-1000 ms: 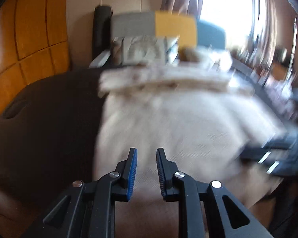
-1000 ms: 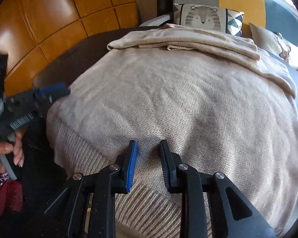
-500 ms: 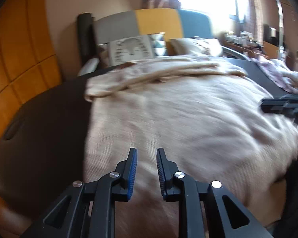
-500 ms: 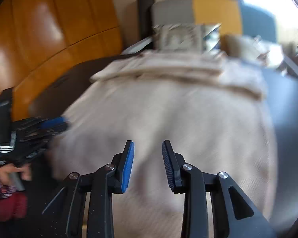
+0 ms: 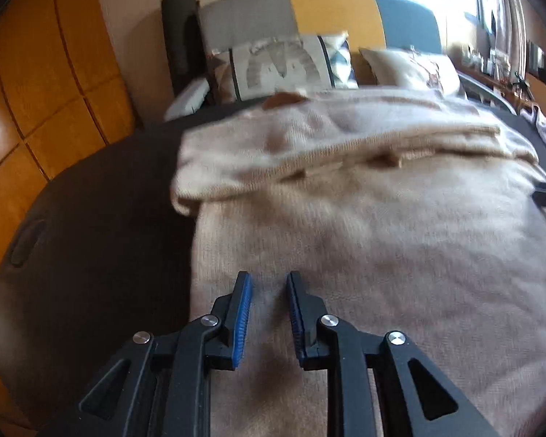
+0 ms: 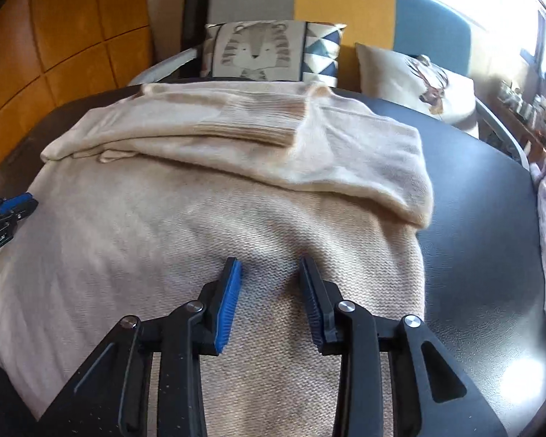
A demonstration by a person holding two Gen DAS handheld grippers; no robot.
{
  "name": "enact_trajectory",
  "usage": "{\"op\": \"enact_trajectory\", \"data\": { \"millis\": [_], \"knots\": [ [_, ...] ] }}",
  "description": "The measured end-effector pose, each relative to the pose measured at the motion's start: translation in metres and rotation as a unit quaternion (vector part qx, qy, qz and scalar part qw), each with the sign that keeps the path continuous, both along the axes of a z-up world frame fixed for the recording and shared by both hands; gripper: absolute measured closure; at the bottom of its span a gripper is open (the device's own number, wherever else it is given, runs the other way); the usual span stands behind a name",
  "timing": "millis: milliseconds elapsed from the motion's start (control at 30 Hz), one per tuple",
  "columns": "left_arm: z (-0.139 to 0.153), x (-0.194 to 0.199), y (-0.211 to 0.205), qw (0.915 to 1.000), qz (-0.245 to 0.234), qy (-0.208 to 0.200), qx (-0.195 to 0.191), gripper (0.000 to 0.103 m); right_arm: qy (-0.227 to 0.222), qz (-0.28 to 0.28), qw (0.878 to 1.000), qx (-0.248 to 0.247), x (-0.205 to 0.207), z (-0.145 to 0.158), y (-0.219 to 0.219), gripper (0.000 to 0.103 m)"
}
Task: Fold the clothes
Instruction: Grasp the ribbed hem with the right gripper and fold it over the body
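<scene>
The beige sweater lies flat on the dark table, filling the middle of both views, with its sleeves folded across the upper part. The right gripper, at the bottom centre of its view, now has its jaws wider than one second ago and they are opening, with only knit fabric behind the gap, nothing pinched. It now stands nearer the sweater's right edge. The left gripper keeps the same narrow gap, holding nothing, and now hangs over the sweater's left edge. The tiger cushion stands at the top.
</scene>
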State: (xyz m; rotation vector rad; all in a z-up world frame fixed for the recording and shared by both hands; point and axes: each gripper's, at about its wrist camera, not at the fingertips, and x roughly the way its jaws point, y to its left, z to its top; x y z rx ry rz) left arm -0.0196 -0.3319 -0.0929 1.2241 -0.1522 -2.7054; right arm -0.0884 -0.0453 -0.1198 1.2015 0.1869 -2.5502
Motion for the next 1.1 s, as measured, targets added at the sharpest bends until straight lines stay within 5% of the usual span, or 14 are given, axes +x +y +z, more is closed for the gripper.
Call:
{"op": "enact_trajectory", "data": {
  "millis": [367, 800, 1100],
  "knots": [
    [0.002, -0.056, -0.002, 0.9999, 0.004, -0.013, 0.006, 0.083, -0.001, -0.025, 1.0, 0.017, -0.048, -0.003, 0.011, 0.064],
    [-0.002, -0.121, -0.011, 0.9995, 0.007, -0.001, -0.031, 0.083, 0.01, -0.042, 0.999, 0.029, -0.113, -0.003, -0.006, 0.061],
    [-0.004, -0.112, 0.0, 0.9977, -0.003, -0.008, -0.067, 0.083, 0.0, -0.041, 0.999, 0.012, -0.109, -0.003, 0.001, 0.061]
  ]
}}
